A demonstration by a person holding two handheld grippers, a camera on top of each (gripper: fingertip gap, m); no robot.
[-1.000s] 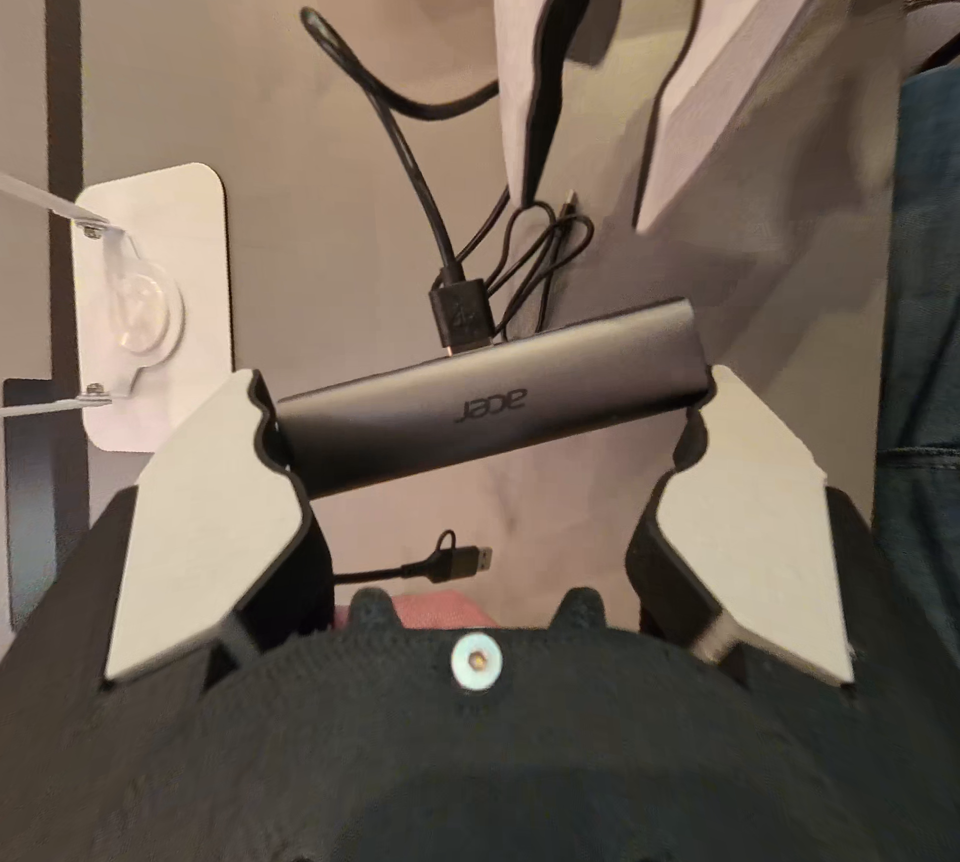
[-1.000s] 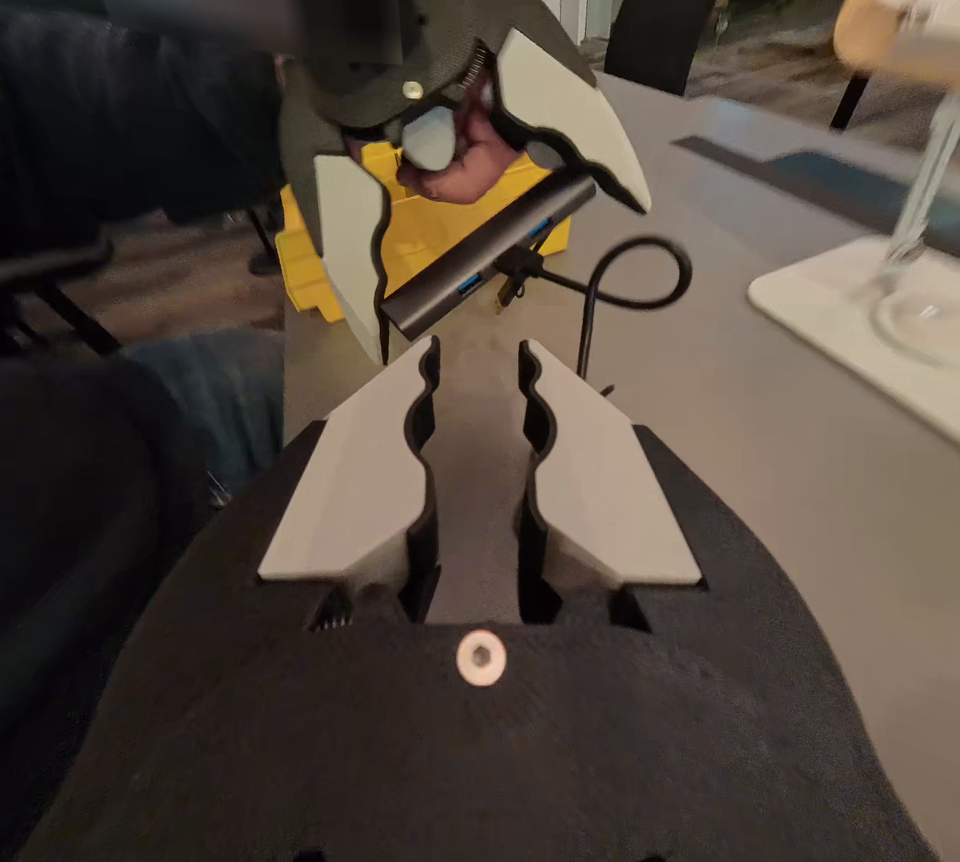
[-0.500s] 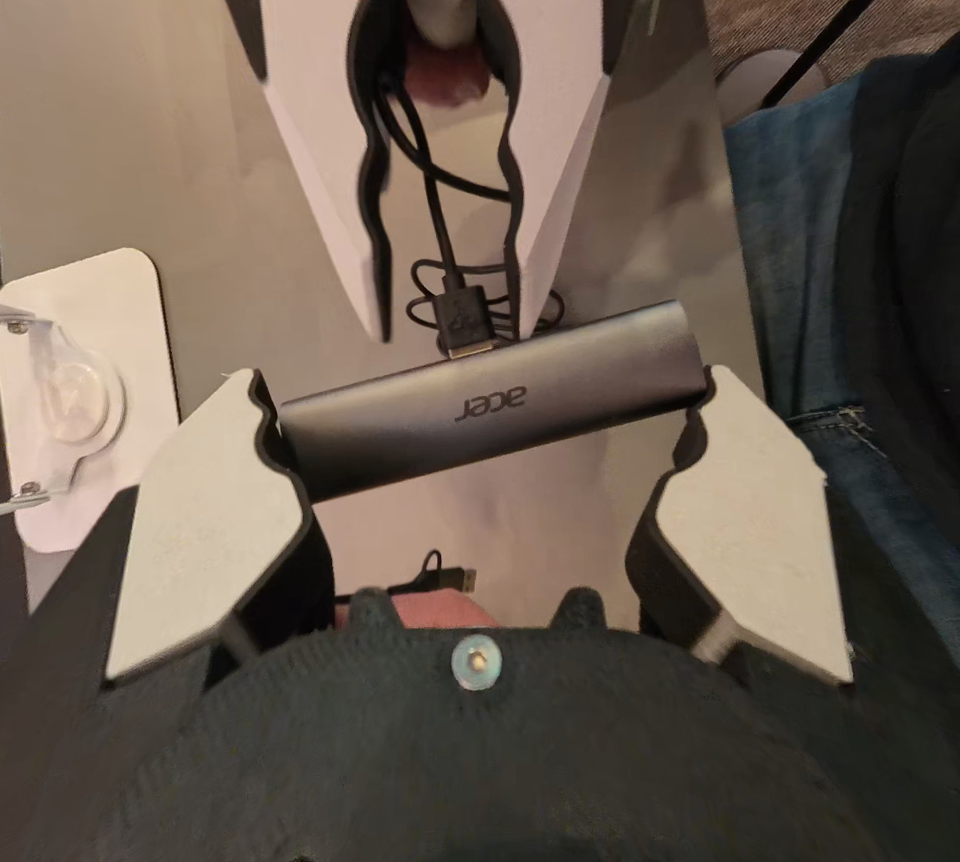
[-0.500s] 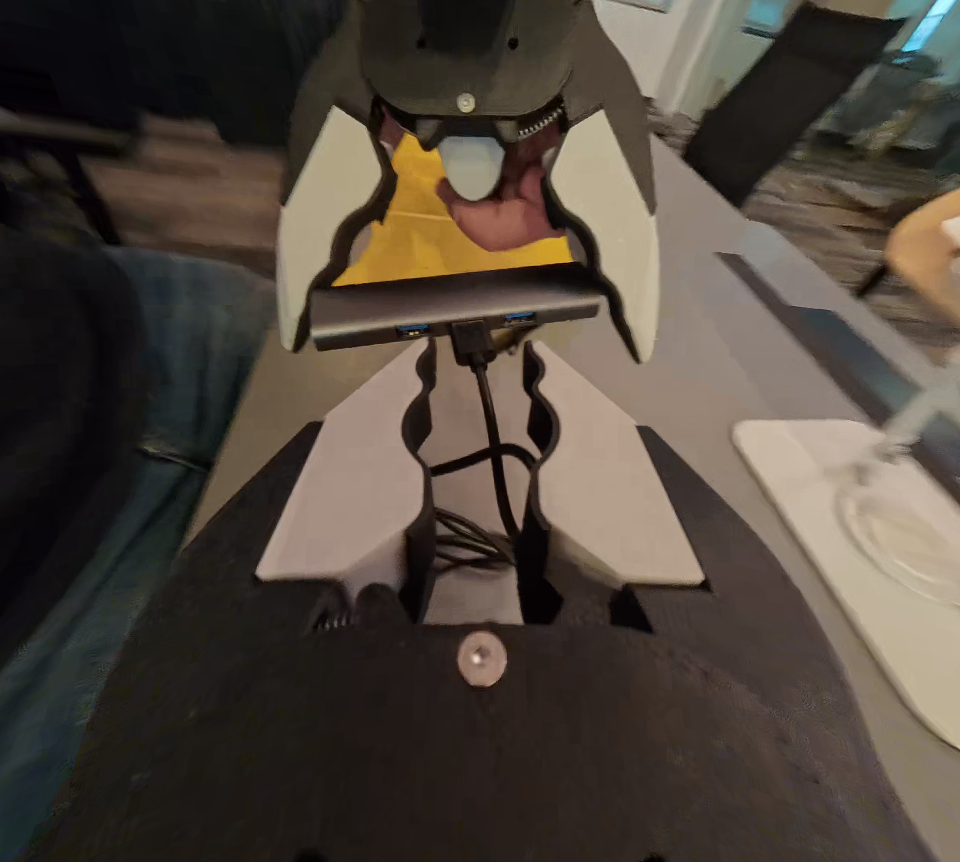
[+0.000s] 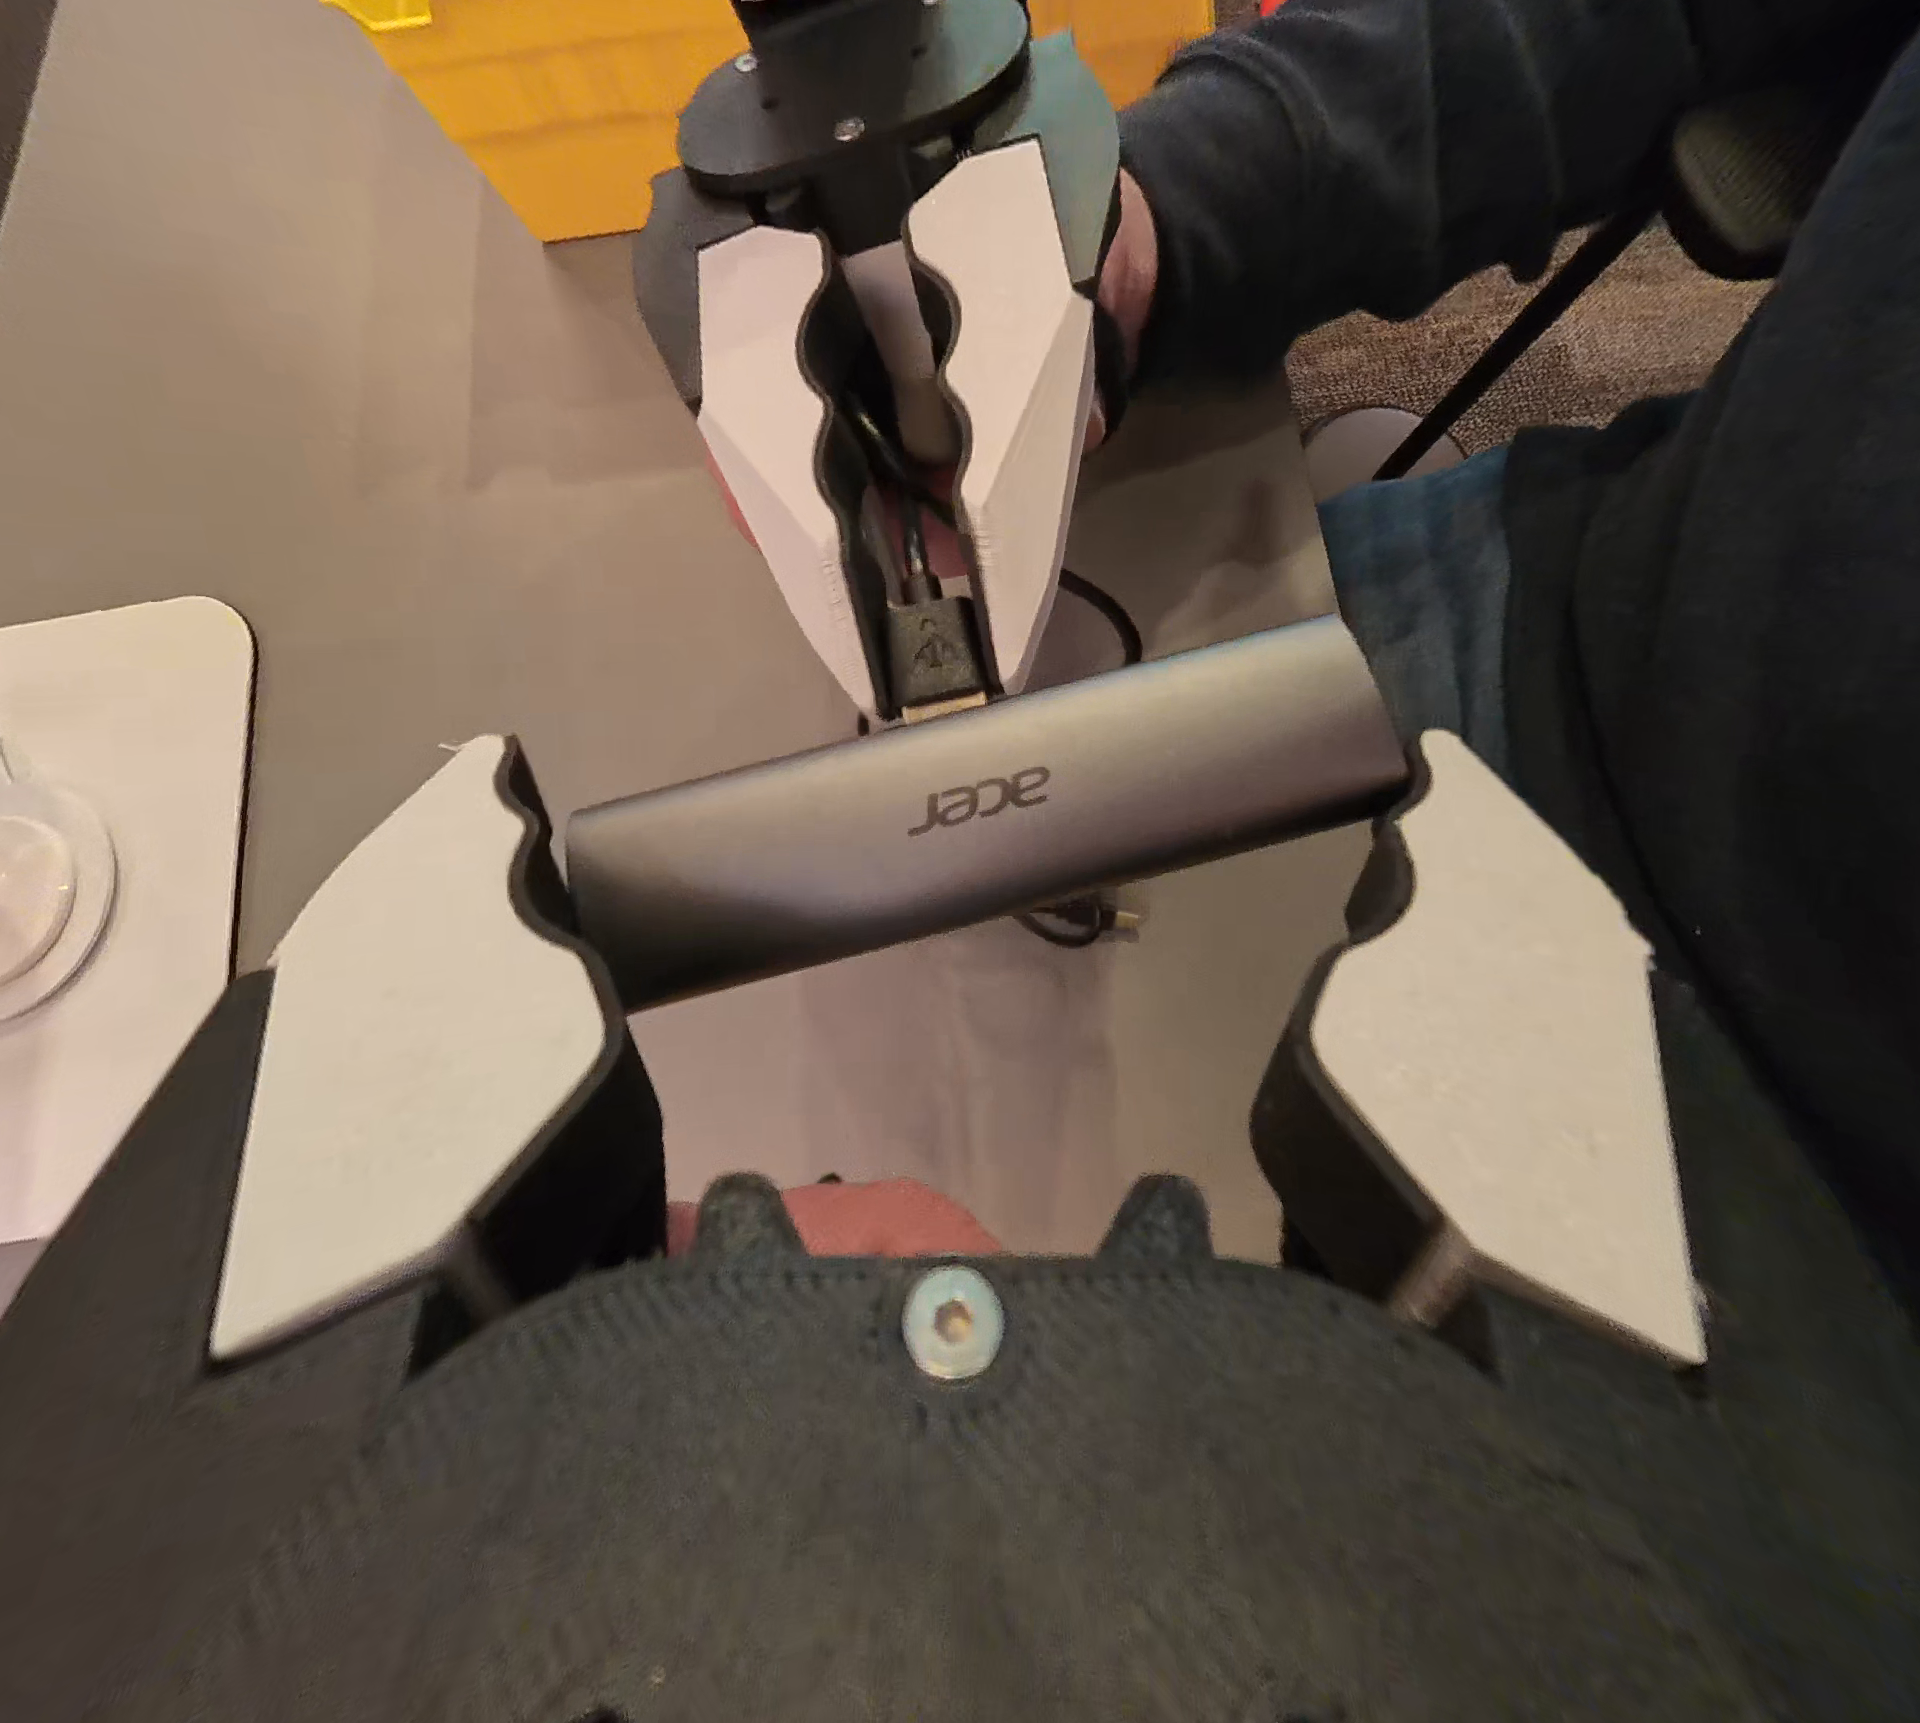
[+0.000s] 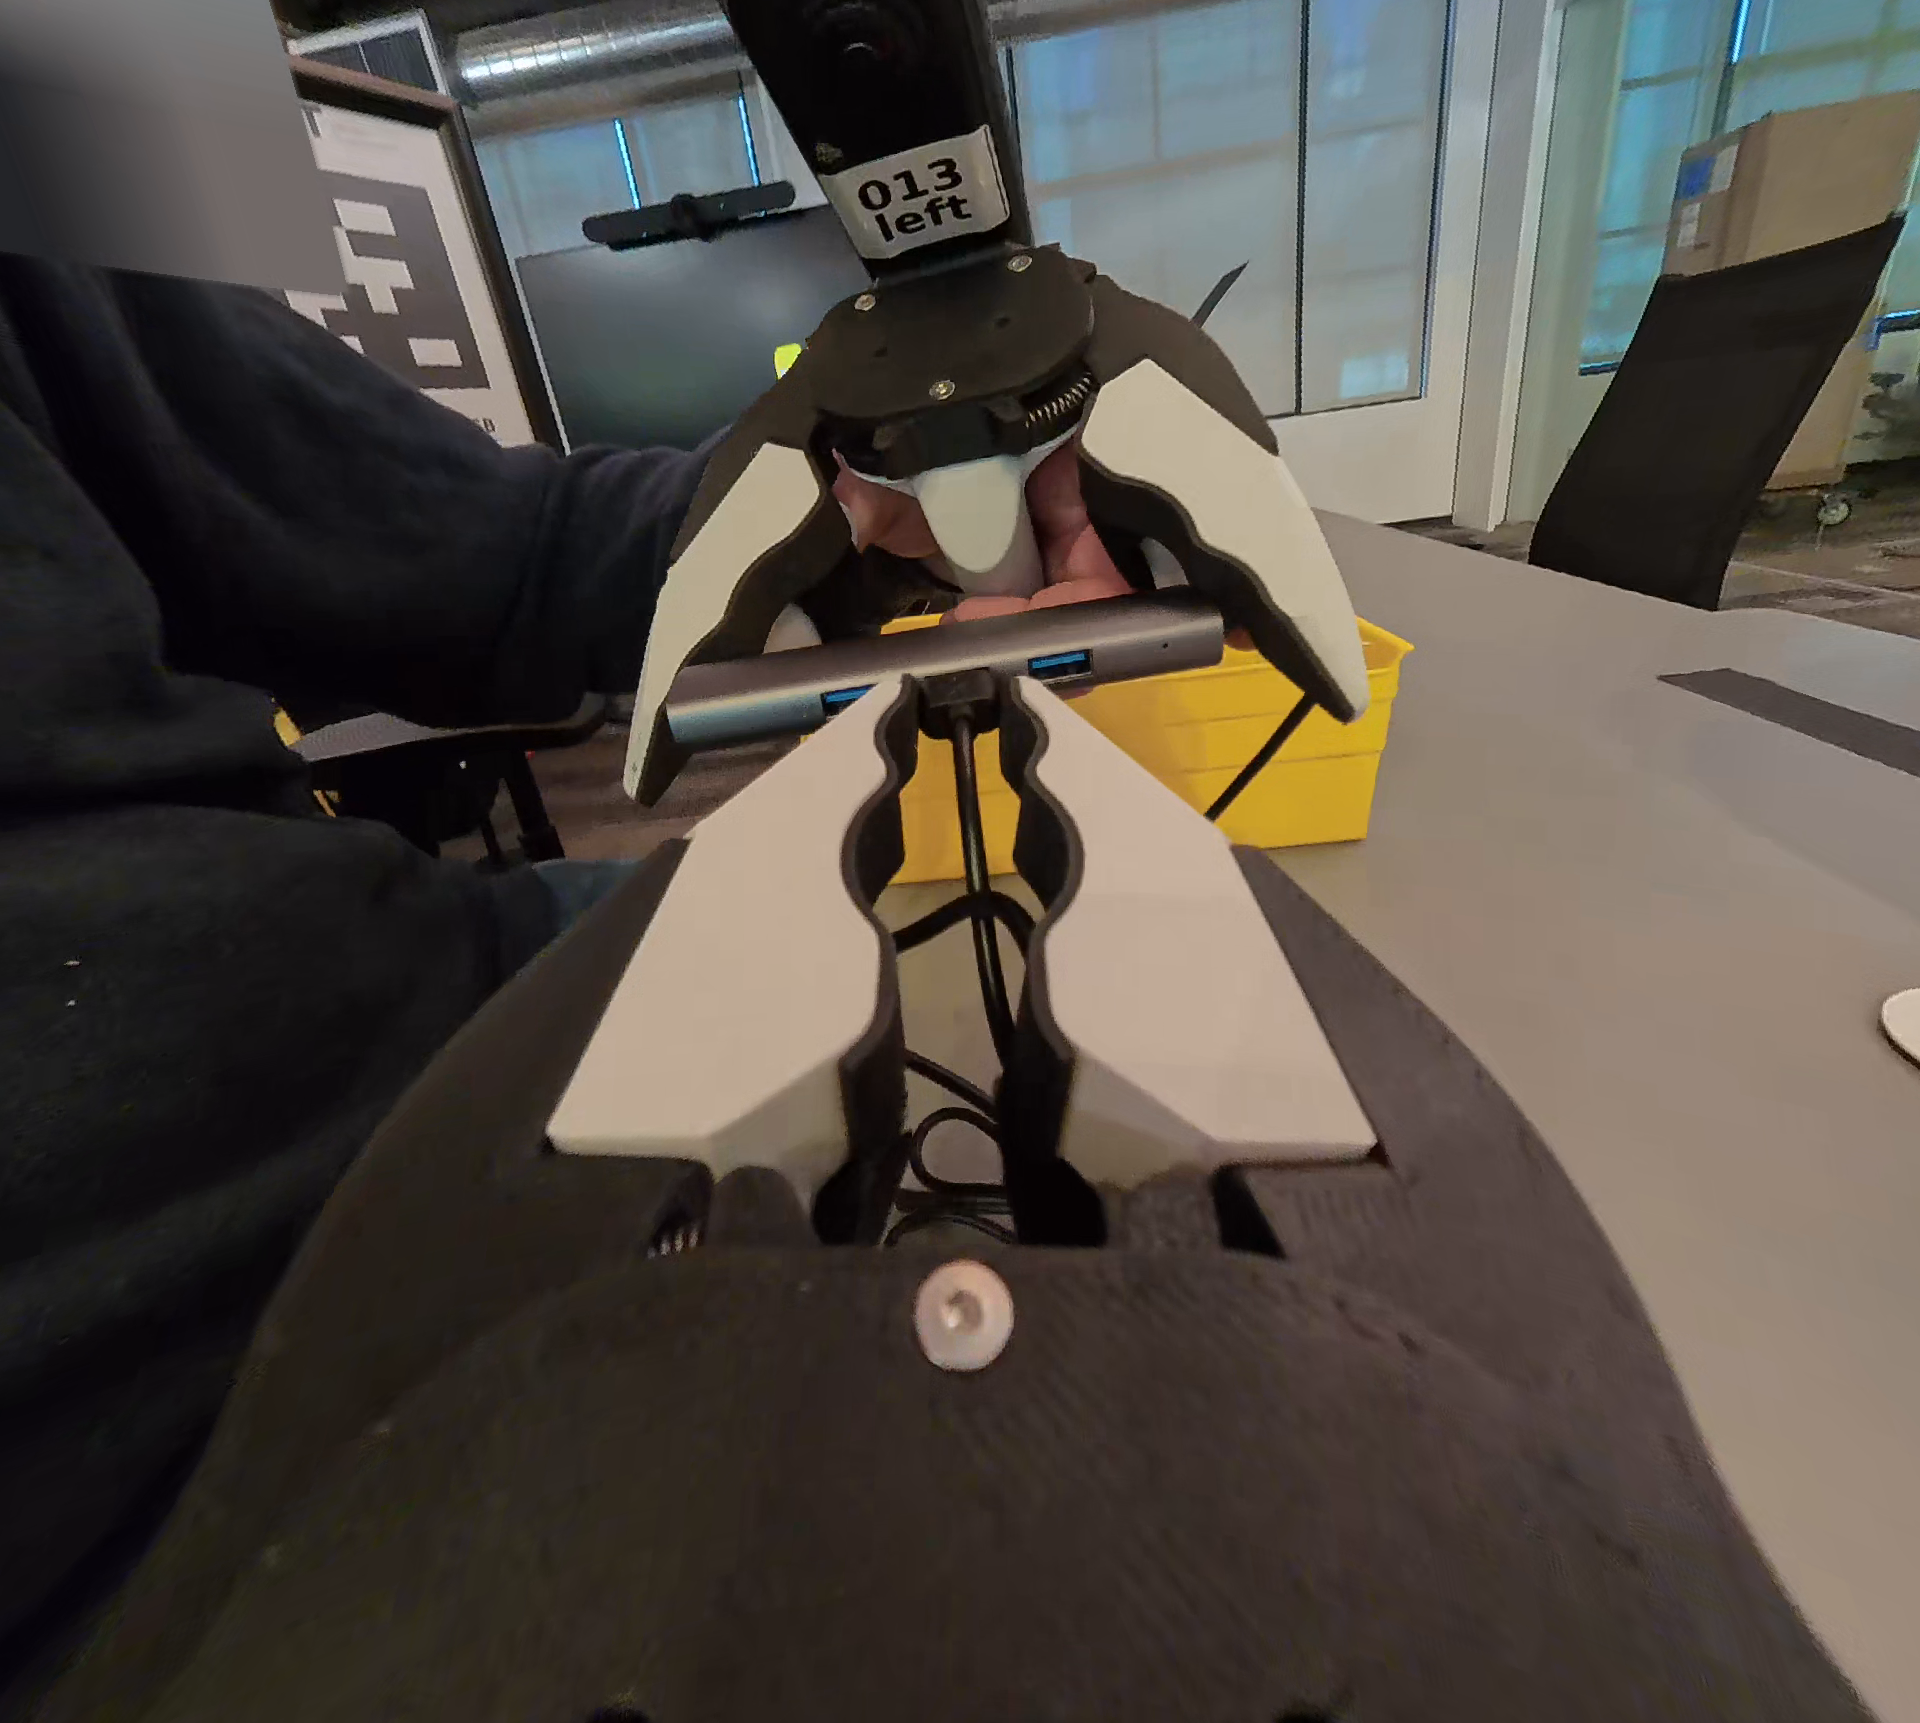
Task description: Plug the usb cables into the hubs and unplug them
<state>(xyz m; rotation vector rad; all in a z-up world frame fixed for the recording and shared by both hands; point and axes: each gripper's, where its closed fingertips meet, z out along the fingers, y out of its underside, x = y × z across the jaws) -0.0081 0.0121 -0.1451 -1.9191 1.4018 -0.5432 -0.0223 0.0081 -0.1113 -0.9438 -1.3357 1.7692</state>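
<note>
My left gripper [image 5: 971, 800] is shut on a dark grey USB hub [image 5: 987, 826], holding it by its two ends above the table. A black USB plug [image 5: 930, 660] sits in a port on the hub's far side. My right gripper [image 5: 935, 681] faces the left one and is shut on that plug, one fingertip on each side. In the right wrist view the right gripper [image 6: 956, 697] holds the plug [image 6: 956, 688] against the hub [image 6: 1132, 639]. The black cable [image 6: 971, 826] runs back between the fingers to a loose coil on the table.
A yellow bin [image 5: 623, 63] with cables stands on the grey table [image 5: 312, 426] behind the right gripper. A white base with a clear glass piece [image 5: 114, 842] lies at the left. A person's dark sleeve [image 5: 1455, 63] and body fill the right side. Both grippers' tips are close together, under 4 cm apart.
My right gripper swung in front of the hub, lined up with the plug and closed its fingers onto it. My left gripper kept hold of the hub.
</note>
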